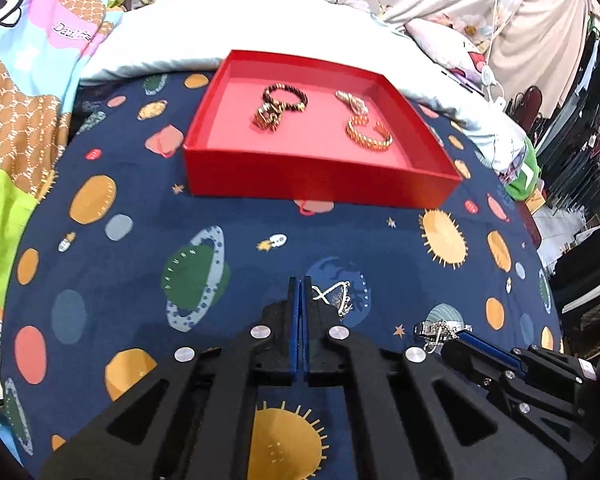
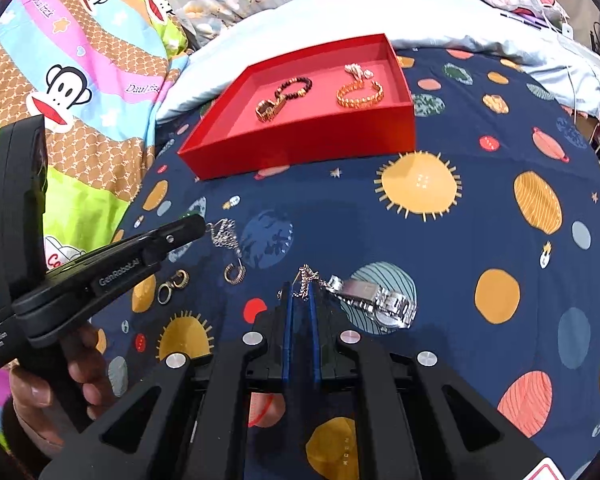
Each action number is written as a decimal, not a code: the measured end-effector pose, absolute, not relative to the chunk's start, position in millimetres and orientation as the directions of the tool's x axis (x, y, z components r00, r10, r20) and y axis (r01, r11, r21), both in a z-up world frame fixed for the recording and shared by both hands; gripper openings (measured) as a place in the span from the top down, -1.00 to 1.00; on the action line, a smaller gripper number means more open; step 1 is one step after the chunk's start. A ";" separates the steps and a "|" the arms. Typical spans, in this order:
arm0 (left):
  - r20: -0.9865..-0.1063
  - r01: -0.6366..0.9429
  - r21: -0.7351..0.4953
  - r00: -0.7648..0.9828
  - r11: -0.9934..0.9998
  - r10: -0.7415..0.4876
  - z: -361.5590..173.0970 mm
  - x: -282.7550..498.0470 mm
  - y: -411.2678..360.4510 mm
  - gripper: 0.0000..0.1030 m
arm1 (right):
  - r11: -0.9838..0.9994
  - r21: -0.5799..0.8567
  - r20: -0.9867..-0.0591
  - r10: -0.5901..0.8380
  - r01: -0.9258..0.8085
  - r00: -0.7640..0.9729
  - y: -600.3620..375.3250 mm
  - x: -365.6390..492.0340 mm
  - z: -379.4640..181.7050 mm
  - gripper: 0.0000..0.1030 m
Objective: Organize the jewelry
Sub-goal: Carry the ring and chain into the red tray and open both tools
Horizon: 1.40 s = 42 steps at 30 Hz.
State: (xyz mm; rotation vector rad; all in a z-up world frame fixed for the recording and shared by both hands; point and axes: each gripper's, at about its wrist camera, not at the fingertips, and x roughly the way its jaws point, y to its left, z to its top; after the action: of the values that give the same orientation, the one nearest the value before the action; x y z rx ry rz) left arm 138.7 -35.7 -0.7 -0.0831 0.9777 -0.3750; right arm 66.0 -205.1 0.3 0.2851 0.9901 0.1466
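4 bracelets (image 1: 286, 98) in red box (image 1: 320, 178) — none stacked.

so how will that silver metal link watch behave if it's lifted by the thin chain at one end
The silver metal link watch will probably hang and swing, since its segmented band looks jointed. It likely weighs a lot for the thin silver chain pinched in the right gripper, so it may slip. On the soft navy planet-print cloth it should drag rather than roll.

Matt red cardboard tray (image 1: 316, 178). Printed navy cotton-like bedsheet (image 2: 480, 216), soft, matt. Polished steel watch (image 2: 374, 300), glossy links. Shiny gold-tone cuff bracelet (image 1: 369, 134). Dark glossy bead bracelet (image 1: 286, 98). Matt black plastic on left gripper (image 1: 299, 282).
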 end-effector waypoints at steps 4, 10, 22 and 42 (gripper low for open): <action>-0.779 0.270 -0.244 0.517 0.931 -0.354 12.3 136.8 -29.8 1.00 | 0.954 0.300 -0.786 0.251 -0.006 0.566 -204.7 65.7 13.0 0.87; -0.754 0.278 -0.244 0.548 0.929 -0.361 32.1 136.5 -24.8 1.00 | 0.957 0.290 -0.760 0.244 -0.022 0.602 -204.8 69.8 32.2 0.87; -0.700 0.279 -0.202 0.629 0.939 -0.338 70.6 177.0 -25.6 1.00 | 0.964 0.261 -0.689 0.218 -0.044 0.691 -224.8 122.9 75.4 0.87; -0.740 0.262 -0.155 0.608 0.953 -0.288 37.9 272.0 -58.3 1.00 | 0.967 0.254 -0.745 0.196 -0.001 0.637 -237.6 225.5 30.9 0.87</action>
State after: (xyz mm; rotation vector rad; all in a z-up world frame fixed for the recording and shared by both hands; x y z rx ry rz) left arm 272.0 -58.3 37.9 -0.0327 0.8600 -0.3174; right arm 225.5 -237.6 30.9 0.2401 0.8747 0.1136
